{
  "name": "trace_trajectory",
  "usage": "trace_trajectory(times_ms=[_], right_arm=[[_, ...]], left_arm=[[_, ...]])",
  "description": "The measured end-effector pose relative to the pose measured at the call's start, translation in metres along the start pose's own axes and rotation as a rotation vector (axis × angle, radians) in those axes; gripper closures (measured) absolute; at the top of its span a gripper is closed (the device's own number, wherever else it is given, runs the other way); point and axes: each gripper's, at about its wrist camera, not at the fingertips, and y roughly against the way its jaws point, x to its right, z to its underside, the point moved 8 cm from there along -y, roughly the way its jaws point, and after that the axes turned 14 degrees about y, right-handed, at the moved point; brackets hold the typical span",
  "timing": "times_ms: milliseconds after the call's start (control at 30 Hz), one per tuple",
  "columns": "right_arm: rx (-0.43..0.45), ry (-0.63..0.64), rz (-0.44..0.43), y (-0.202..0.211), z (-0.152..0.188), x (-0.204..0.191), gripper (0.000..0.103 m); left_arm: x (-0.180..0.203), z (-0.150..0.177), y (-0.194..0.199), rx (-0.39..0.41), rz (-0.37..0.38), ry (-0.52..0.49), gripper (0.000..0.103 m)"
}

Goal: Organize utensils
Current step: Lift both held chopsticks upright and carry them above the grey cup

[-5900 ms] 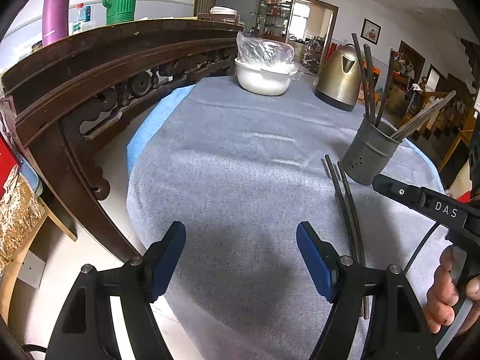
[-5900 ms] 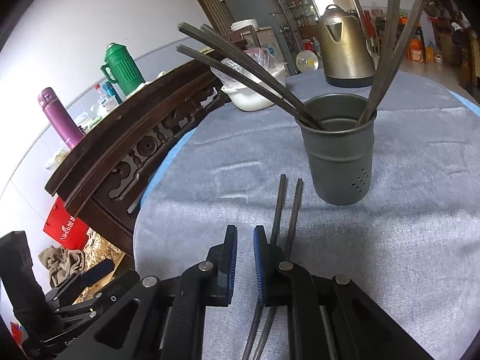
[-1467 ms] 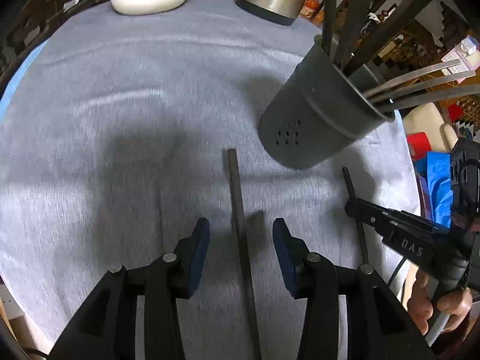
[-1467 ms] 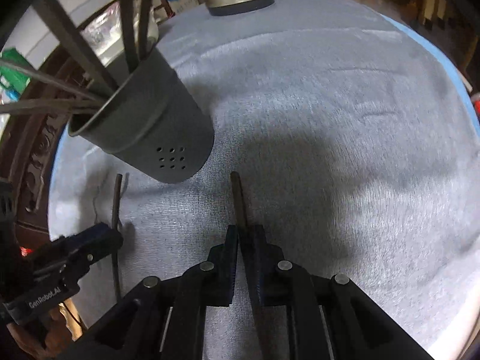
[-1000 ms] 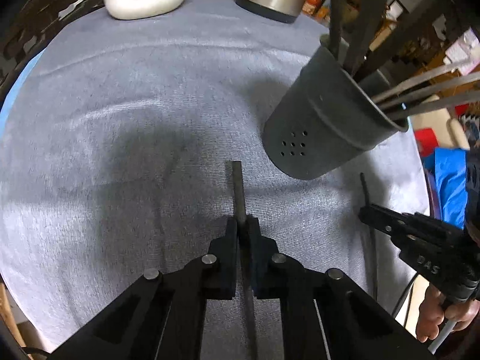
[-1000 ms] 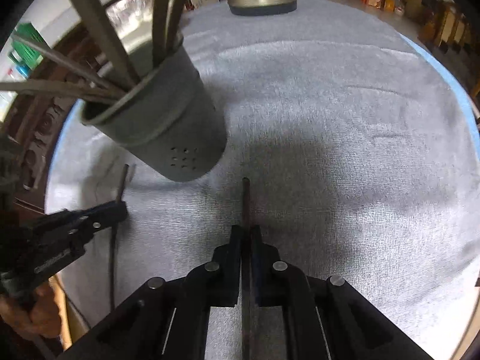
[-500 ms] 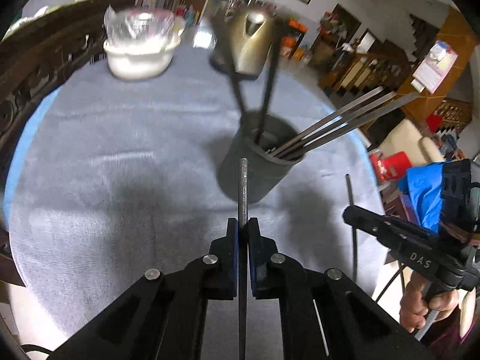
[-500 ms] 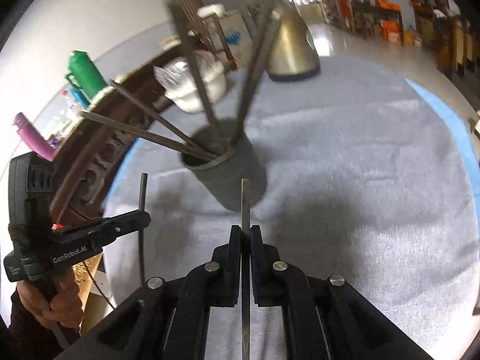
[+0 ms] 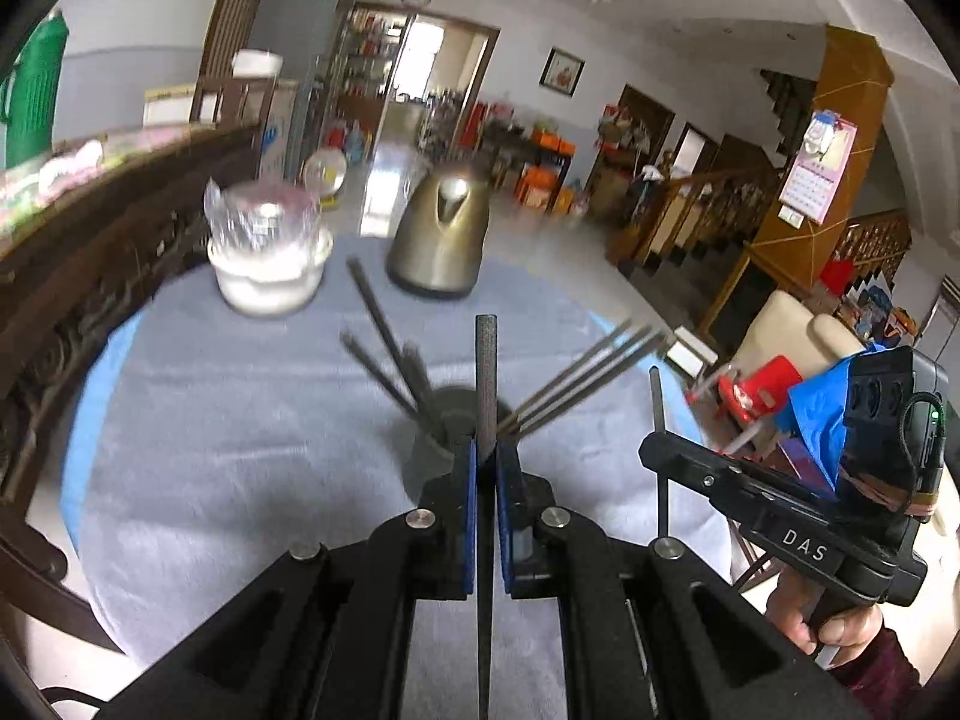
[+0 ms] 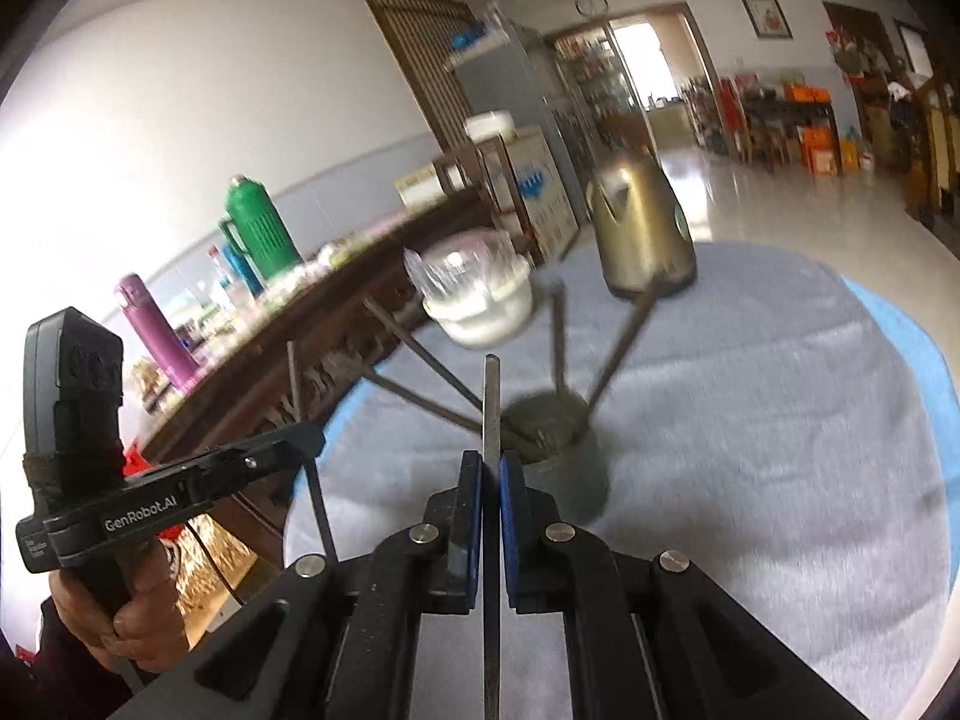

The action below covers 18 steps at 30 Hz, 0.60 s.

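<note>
In the left wrist view my left gripper (image 9: 486, 463) is shut on a dark chopstick (image 9: 486, 372) that sticks straight up out of the jaws, above the grey cloth. Behind it stands the grey metal holder (image 9: 441, 441) with several chopsticks fanned out. At the right, my right gripper (image 9: 653, 454) grips a second chopstick (image 9: 656, 402). The right wrist view shows that gripper (image 10: 491, 471) shut on its chopstick (image 10: 492, 402), with the holder (image 10: 567, 471) just beyond. The left gripper (image 10: 311, 437) with its chopstick (image 10: 294, 378) is at the left, held by a hand.
A brass-coloured kettle (image 9: 441, 234) and a white bowl with a plastic bag (image 9: 267, 267) stand at the far side of the round table (image 9: 228, 456). A carved dark wooden rail (image 9: 90, 276) runs along the left. A green thermos (image 10: 261, 225) and purple flask (image 10: 153, 330) stand behind it.
Both grippers have risen from the cloth with their chopsticks and tilted up. The holder now sits lower and smaller in both views, and more of the room shows.
</note>
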Motion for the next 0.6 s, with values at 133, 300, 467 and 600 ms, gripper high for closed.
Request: trace_trajectory(times_ms=[133, 300, 467, 600], right_arm=[[0.074, 0.026, 0.006, 0.004, -0.026, -0.006, 0.097], [0.16, 0.01, 0.012, 0.0, -0.056, -0.003, 0.097], [0.295, -0.028, 0.069, -0.002, -0.085, 0.007, 0.097], [0.41, -0.063, 0.148, 0.0, -0.106, 0.017, 0.097]], left_arm=[[0.006, -0.016, 0.008, 0.046, 0.002, -0.01, 0.097], [0.011, -0.04, 0.011, 0.126, 0.002, 0.002, 0.097], [0.017, -0.063, 0.016, 0.225, 0.005, 0.019, 0.097], [0.027, -0.087, 0.018, 0.342, 0.001, 0.007, 0.097]])
